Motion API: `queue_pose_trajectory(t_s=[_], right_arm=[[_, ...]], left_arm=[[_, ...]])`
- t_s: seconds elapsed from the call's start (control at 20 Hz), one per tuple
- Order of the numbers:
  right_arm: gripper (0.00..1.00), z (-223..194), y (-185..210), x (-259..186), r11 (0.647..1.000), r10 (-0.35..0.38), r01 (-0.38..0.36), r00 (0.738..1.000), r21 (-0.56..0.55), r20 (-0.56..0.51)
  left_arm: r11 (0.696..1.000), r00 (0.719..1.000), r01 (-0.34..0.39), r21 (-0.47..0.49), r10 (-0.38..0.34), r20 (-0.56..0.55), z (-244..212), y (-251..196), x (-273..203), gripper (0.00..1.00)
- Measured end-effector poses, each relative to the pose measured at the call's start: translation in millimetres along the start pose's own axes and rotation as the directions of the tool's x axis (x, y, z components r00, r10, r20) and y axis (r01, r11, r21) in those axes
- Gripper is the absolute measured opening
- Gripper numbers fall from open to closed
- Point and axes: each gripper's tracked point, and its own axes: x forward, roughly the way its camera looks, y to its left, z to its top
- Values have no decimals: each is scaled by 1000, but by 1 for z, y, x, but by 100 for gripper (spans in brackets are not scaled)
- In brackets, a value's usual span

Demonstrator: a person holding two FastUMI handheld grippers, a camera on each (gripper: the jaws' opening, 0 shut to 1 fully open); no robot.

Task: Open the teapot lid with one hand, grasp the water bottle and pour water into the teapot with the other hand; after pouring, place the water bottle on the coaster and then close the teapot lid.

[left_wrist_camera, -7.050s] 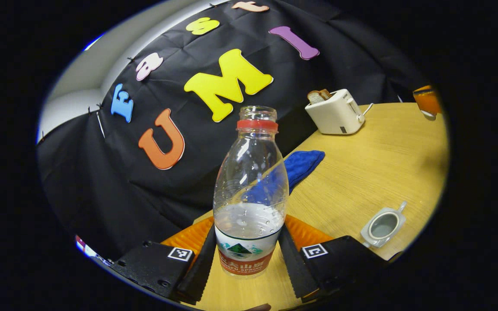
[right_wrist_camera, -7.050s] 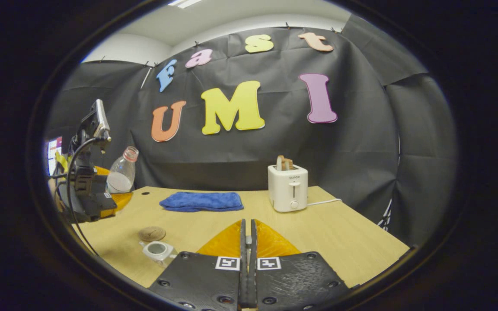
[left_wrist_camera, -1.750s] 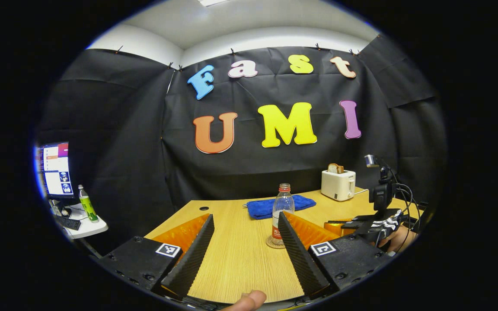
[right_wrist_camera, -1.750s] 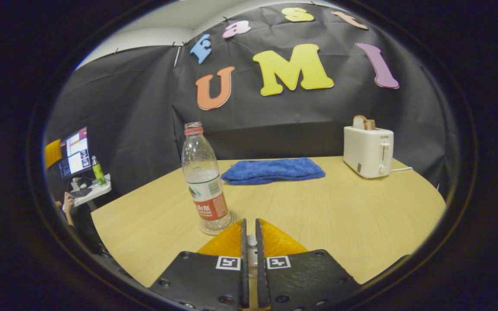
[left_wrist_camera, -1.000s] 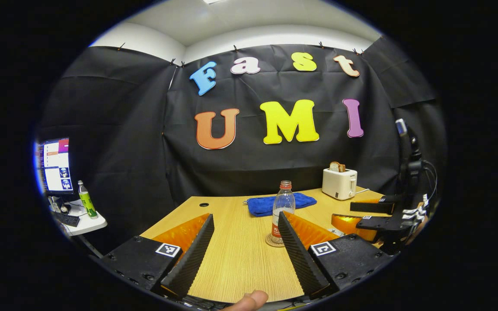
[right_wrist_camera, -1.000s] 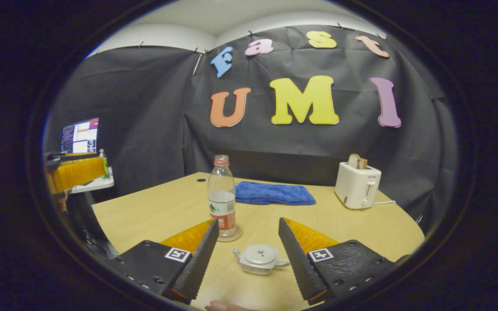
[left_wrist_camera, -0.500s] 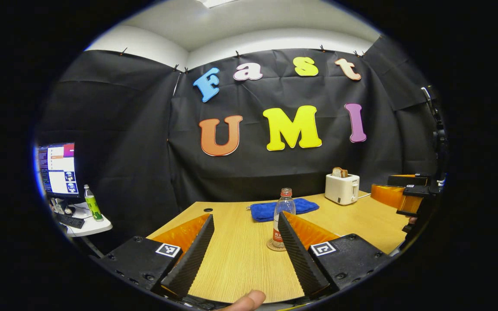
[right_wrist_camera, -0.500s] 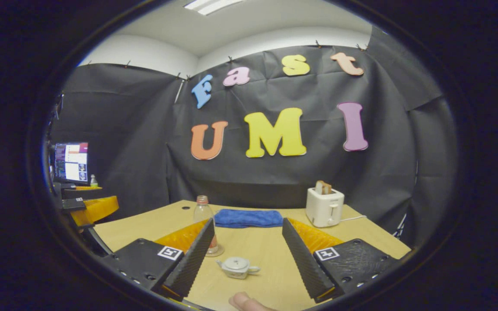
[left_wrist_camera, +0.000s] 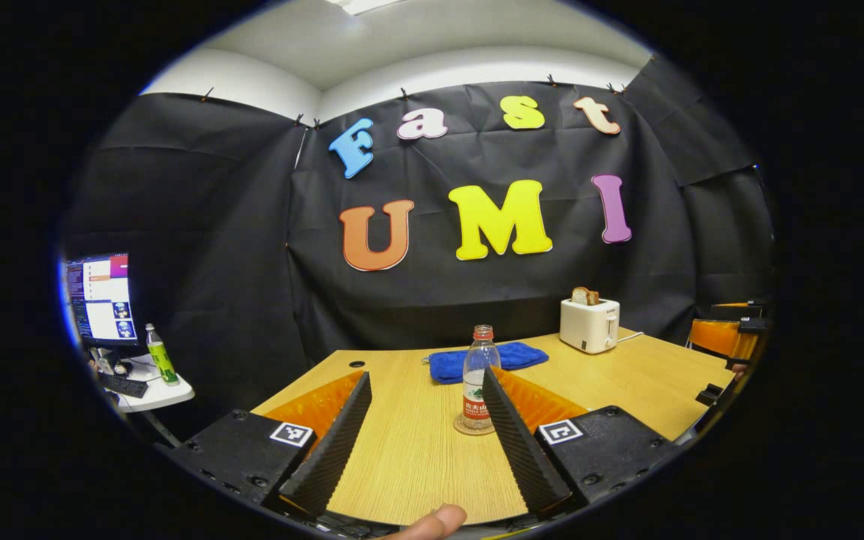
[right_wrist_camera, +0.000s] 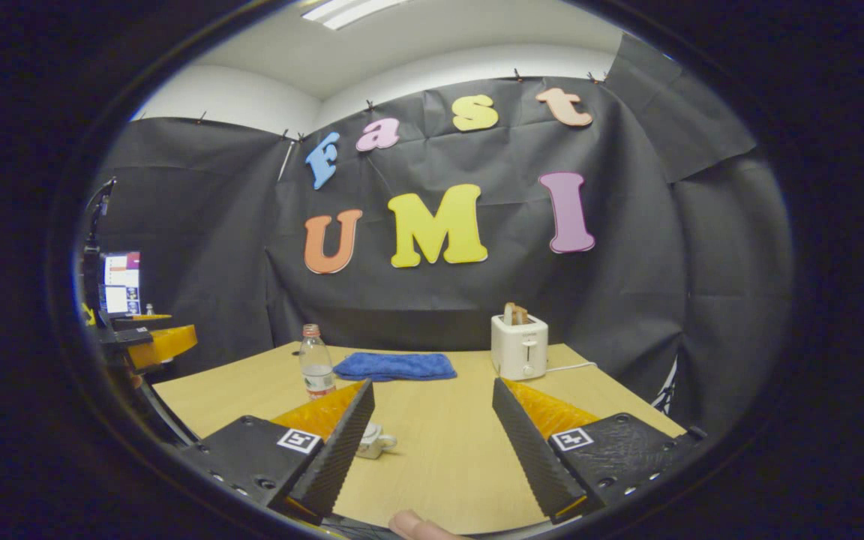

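Note:
The clear water bottle (left_wrist_camera: 480, 373) with a red neck ring stands upright on the round coaster (left_wrist_camera: 472, 427) on the wooden table (left_wrist_camera: 417, 457). My left gripper (left_wrist_camera: 426, 376) is open and held back from it, nothing between its fingers. In the right gripper view the bottle (right_wrist_camera: 316, 371) stands farther off to the left. The small white teapot (right_wrist_camera: 376, 440) sits on the table, partly hidden behind the left finger of my right gripper (right_wrist_camera: 433, 386), which is open and empty. Each gripper shows at the other view's edge: right gripper (left_wrist_camera: 724, 337), left gripper (right_wrist_camera: 153, 341).
A blue cloth (left_wrist_camera: 489, 358) lies behind the bottle and a white toaster (left_wrist_camera: 589, 324) with bread stands at the back right. A side desk with a monitor (left_wrist_camera: 98, 298) and a green bottle (left_wrist_camera: 155, 354) is off the table's left. A fingertip (left_wrist_camera: 432, 519) shows at the bottom.
The bottle went from my left gripper's hold onto the coaster. My right gripper opened, leaving the teapot with its lid on. Both grippers have drawn back from the table.

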Motion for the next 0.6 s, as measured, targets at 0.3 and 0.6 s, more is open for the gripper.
queue_pose_trajectory(t_s=[0.3, 0.6], right_arm=[[93, 3, -8, 0, 998, -44, 45, 999, -43, 30], [96, -7, -4, 5, 997, 13, -11, 1000, 75, -28]], left_arm=[[1000, 1000, 17, 11, -18, 12, -2, -13, 5, 93], [1000, 1000, 16, -5, -16, 14, -1, -5, 5, 93]])
